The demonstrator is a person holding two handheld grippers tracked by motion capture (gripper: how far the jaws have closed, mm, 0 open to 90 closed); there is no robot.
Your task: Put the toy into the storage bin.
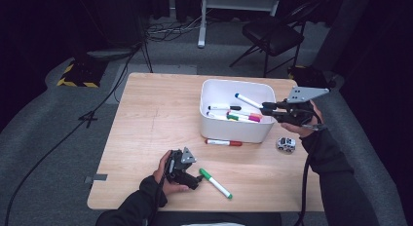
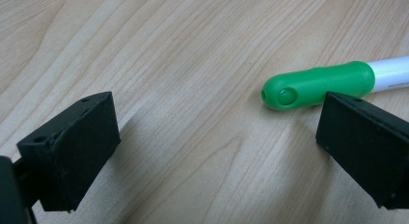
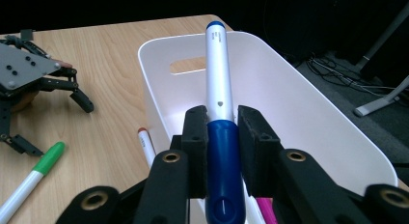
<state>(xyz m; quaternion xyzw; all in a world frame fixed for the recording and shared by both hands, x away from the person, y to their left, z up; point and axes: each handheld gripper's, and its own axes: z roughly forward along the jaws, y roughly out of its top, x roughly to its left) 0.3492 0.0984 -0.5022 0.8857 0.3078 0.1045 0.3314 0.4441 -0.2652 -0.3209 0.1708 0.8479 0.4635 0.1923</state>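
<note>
Right hand-held gripper is clamped on the blue marker, held above the white bin. Left hand-held gripper rests on the counter short of the bin, jaws wide apart, empty, green marker just beside one jaw.

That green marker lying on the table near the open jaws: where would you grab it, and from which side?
Probably the white barrel, just behind the green cap. The green marker lies flat on the table, so come from above with the left gripper, jaws across its length. It is round and slim, so an end-on grip would likely slip.
</note>
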